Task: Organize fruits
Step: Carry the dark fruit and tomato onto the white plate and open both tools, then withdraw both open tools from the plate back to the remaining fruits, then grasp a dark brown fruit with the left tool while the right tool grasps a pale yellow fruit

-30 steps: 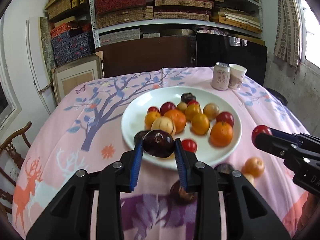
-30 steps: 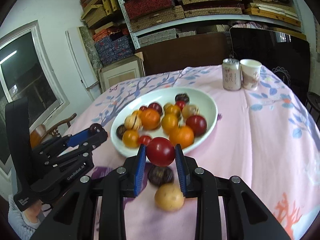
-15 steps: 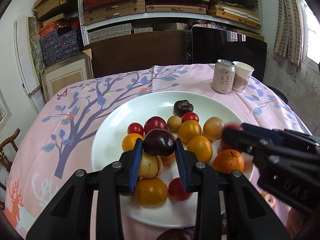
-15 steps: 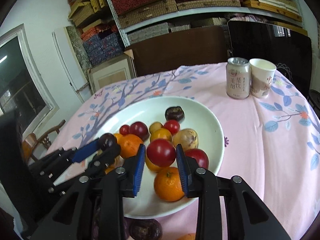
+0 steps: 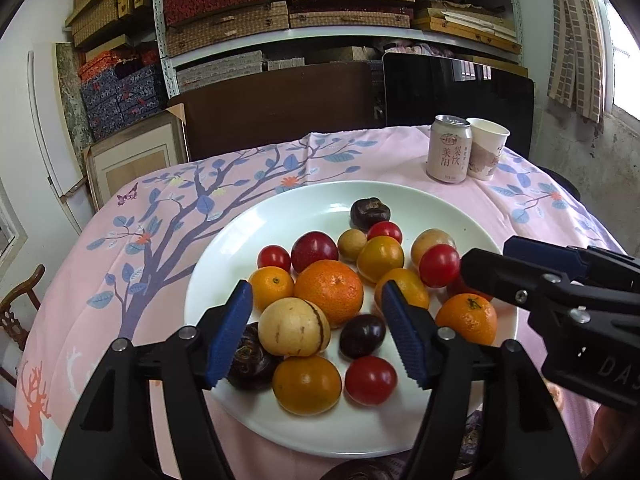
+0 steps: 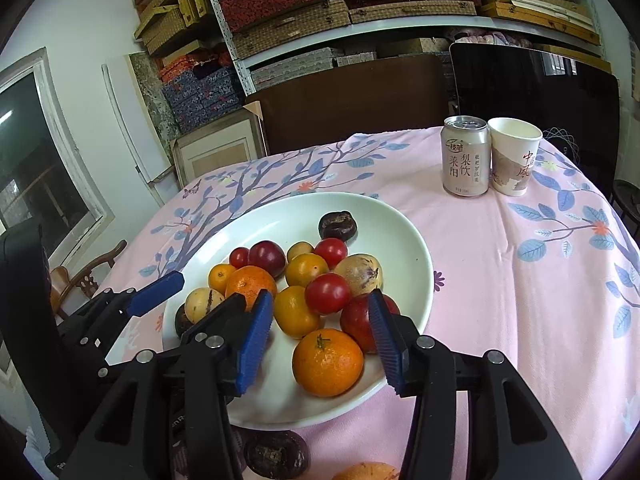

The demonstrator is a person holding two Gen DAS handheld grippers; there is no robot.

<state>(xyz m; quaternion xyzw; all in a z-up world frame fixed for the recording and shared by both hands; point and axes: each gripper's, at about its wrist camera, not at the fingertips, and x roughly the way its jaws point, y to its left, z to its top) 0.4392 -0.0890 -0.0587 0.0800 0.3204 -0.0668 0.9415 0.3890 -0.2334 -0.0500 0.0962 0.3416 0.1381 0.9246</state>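
A white plate on the pink cloth holds several oranges, red, yellow and dark fruits. My left gripper hangs over its near side, jaws opening. A dark plum lies on the plate between its blue pads, touching neither. My right gripper is over the plate's near right part, jaws also opening. A red fruit rests on the pile just beyond its pads, and an orange lies below them. Each gripper shows in the other's view: right gripper, left gripper.
A drink can and a paper cup stand at the table's far right. A dark fruit and an orange fruit lie loose on the cloth before the plate. A wooden chair stands left; shelves of boxes behind.
Both grippers came forward over the plate, then opened. The dark plum left the left pads and the red fruit left the right pads; both now rest on the plate.
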